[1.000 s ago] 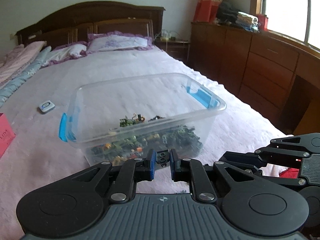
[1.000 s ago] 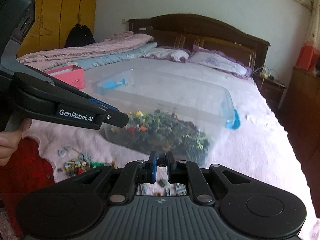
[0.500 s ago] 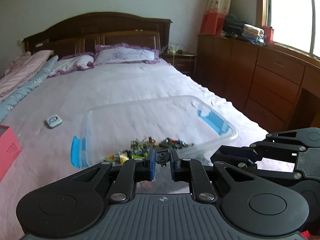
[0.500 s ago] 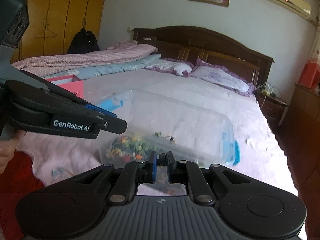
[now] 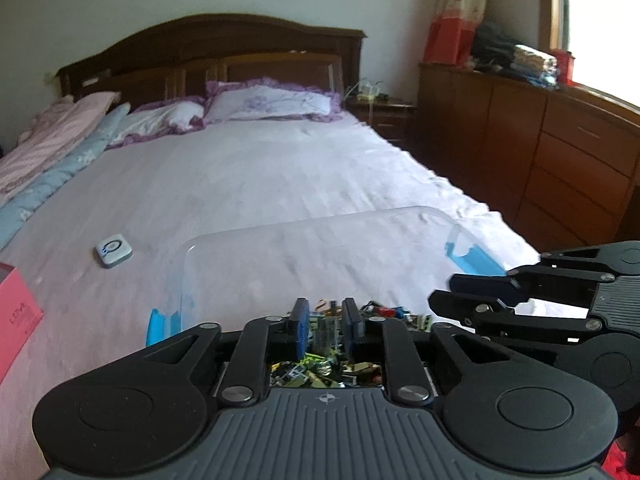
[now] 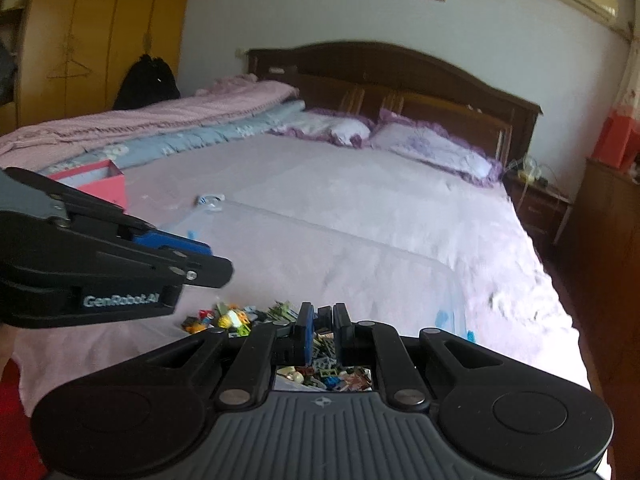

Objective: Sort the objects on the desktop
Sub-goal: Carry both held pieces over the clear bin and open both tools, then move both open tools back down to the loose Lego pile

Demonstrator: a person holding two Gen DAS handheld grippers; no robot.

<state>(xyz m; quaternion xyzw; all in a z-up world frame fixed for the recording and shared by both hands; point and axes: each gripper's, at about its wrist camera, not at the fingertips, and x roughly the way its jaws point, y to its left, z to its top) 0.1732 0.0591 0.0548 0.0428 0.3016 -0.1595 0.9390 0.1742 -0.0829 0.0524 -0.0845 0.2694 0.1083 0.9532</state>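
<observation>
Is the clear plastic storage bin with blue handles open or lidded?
Open: the clear plastic storage bin shows no lid on its rim, and small coloured toy bricks lie inside.

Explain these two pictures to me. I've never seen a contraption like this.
There is no robot here. A person holds a two-finger gripper in each hand, and a wide-angle camera on each looks out along its fingers. One picture is taken from the left gripper, the other from the right gripper. Both hang over a clear plastic bin on a bed, with a heap of small toy bricks inside. A pink box and a small white gadget lie on the sheet. The right gripper pinches a small dark piece. Whether the left holds anything is too blurred to tell.
</observation>
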